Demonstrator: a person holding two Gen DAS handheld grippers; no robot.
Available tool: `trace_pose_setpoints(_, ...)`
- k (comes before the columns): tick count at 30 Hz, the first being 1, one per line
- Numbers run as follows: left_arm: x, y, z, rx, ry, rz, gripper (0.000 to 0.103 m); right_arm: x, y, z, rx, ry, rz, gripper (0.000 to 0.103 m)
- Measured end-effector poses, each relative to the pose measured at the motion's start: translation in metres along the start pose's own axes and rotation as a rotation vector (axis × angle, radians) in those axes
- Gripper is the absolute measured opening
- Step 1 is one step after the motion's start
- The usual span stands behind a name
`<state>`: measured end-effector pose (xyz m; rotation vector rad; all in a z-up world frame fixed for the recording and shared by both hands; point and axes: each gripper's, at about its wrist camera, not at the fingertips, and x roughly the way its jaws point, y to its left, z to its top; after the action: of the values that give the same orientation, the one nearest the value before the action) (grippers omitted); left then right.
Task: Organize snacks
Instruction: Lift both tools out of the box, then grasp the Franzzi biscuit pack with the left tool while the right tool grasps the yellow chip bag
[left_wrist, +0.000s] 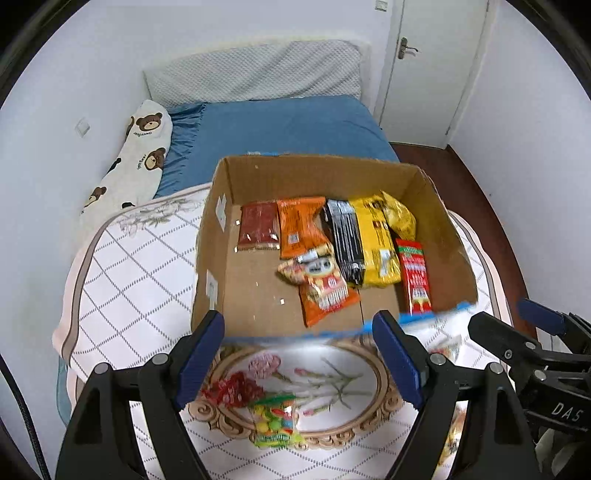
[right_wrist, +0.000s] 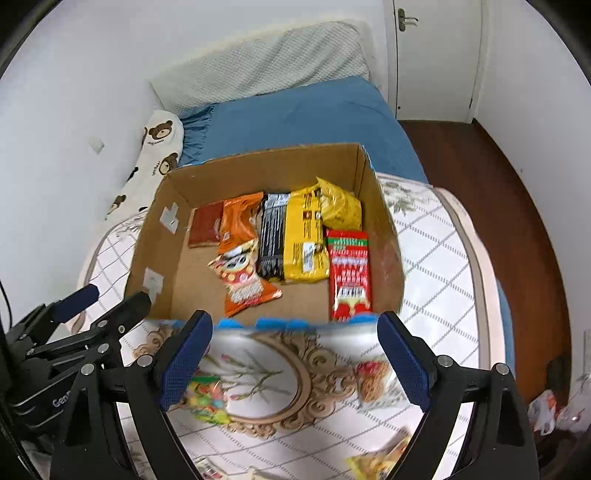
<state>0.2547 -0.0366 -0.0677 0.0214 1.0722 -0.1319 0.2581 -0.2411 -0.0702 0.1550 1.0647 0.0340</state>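
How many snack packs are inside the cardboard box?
6, though some may be hidden underneath. Along the back: dark red pack, orange pack, black pack, yellow pack. In front: orange-and-white pack. By the right wall: red pack.

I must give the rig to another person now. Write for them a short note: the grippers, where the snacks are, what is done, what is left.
Left gripper: open, empty. Right gripper: open, empty. Both hang above the quilt, near the box's front edge.
Cardboard box: seven packets inside, among them the yellow packet and the red packet.
Left: the colourful candy bag, the nut packet and a yellow packet at the lower edge lie on the quilt, outside the box.
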Motion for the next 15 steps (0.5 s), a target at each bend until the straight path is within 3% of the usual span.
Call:
trace_pose_setpoints(3, 0.001, -0.007, -0.030, 0.040, 0.041, -0.021, 0.082, -0.002, -0.009, -0.024, 0.022, 0.030, 0.017, 0.093)
trace_pose_setpoints(6, 0.018, -0.024, -0.079, 0.158, 0.145, -0.061, 0.082, 0.002, -0.028, -0.065, 0.078, 0.088, 0.027, 0.093)
trace_pose_setpoints(12, 0.074, -0.082, -0.202, 0.553, 0.425, -0.159, 0.082, 0.025, -0.087, -0.155, 0.248, 0.243, -0.003, 0.093)
trace_pose_setpoints(15, 0.087, -0.105, -0.246, 0.718, 0.504, -0.212, 0.082, 0.032, -0.116, -0.193, 0.334, 0.297, -0.023, 0.093)
